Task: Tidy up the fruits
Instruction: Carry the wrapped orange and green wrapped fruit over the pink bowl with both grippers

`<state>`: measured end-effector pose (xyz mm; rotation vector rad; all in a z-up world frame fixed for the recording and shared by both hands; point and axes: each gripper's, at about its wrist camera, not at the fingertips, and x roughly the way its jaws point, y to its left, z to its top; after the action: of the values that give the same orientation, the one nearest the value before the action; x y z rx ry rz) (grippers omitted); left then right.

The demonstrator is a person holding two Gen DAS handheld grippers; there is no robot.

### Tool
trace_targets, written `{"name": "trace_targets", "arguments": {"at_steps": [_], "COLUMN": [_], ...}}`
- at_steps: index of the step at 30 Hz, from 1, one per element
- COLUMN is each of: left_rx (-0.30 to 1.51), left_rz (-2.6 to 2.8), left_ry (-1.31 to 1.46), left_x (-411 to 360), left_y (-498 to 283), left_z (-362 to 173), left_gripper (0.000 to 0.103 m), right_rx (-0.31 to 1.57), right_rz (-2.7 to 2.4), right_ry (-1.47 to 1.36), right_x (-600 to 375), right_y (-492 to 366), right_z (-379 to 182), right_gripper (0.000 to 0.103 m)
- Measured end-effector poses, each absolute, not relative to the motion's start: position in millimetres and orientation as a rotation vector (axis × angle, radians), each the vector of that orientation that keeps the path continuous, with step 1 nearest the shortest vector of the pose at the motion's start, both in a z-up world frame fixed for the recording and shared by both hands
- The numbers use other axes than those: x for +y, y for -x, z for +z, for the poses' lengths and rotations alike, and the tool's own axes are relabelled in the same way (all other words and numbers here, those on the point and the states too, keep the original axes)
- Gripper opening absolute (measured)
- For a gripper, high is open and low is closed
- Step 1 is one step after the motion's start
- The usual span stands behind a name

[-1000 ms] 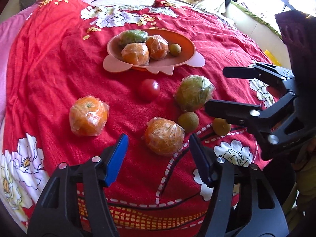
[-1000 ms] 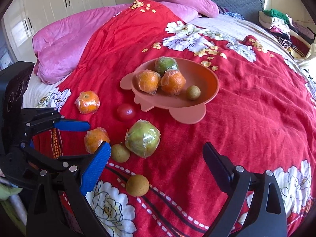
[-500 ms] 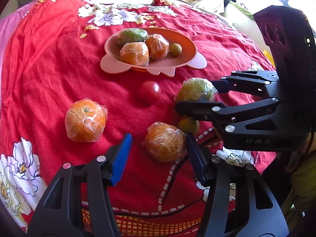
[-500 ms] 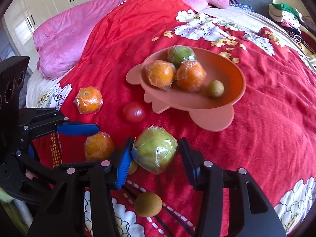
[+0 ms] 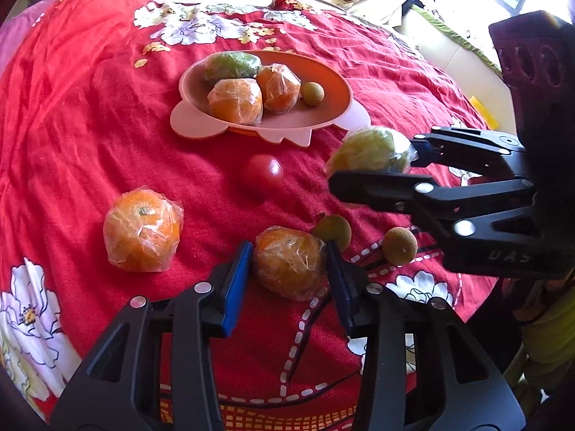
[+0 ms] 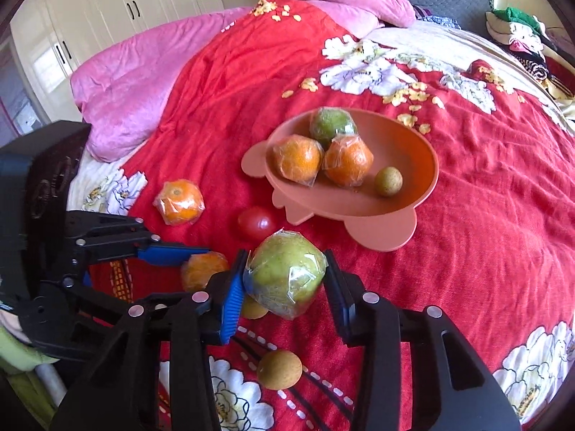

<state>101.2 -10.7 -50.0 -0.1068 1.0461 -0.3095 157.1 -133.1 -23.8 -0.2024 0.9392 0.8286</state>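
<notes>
My left gripper [image 5: 287, 269] is shut on a plastic-wrapped orange [image 5: 289, 265] lying on the red bedspread. My right gripper [image 6: 284, 280] is shut on a wrapped green fruit [image 6: 285, 274] and holds it just above the bedspread; it also shows in the left wrist view [image 5: 370, 151]. The orange plate [image 6: 413, 183] holds two wrapped oranges [image 6: 298, 160], a green fruit [image 6: 332, 124] and a small brown fruit [image 6: 388, 181]. Another wrapped orange [image 5: 142, 228], a red tomato [image 5: 264, 174] and two small brown fruits [image 5: 332, 230] [image 5: 399, 246] lie loose.
A pink quilt [image 6: 143, 82] lies at the bedspread's far left. White wardrobe doors [image 6: 125, 3] stand behind it. Clothes [image 6: 521, 36] are piled at the far right of the bed. The bed's edge drops off beside the right gripper [image 5: 478, 100].
Both grippers have closed on their fruits: the left on the wrapped orange, the right on the wrapped green fruit. The green fruit has risen slightly off the bedspread.
</notes>
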Motion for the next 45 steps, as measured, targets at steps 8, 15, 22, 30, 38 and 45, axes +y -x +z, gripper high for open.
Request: {"name": "trace_targets", "arguments": {"at_steps": [8,15,22,30,38,45], "left_rx": [1.034,0.997,0.97,0.962,0.969,0.988], "left_rz": [-0.326,-0.332,-0.331,-0.335,-0.347,-0.359], "left_ry": [0.117,0.123,0.123,0.127,0.125,0.119], "left_x": [-9,-10,-11,-13,-23,-29], "left_y": [-105,-110,-124,-146,-171,-183], "left_z": [-35,-15,-2,3,1,-8], "left_gripper": [0.033,0.033,0.033,0.033,0.033,0.033], "right_rx": [0.898,0.865,0.842,0.822,0.818,0.823], "right_rz": [0.821,0.796,0.78,0.758,0.747,0.74], "right_ry": [0.183,0.156,0.137,0.117,0.109,0.11], "right_x": [-141,-151,-160,-169,-170,-169], "right_y": [-166,-177,-188,-204,-219,-230], "right_z": [-1,11,20,27,27,24], "right_gripper": [0.04,0.04,0.04,0.04,0.04,0.04]}}
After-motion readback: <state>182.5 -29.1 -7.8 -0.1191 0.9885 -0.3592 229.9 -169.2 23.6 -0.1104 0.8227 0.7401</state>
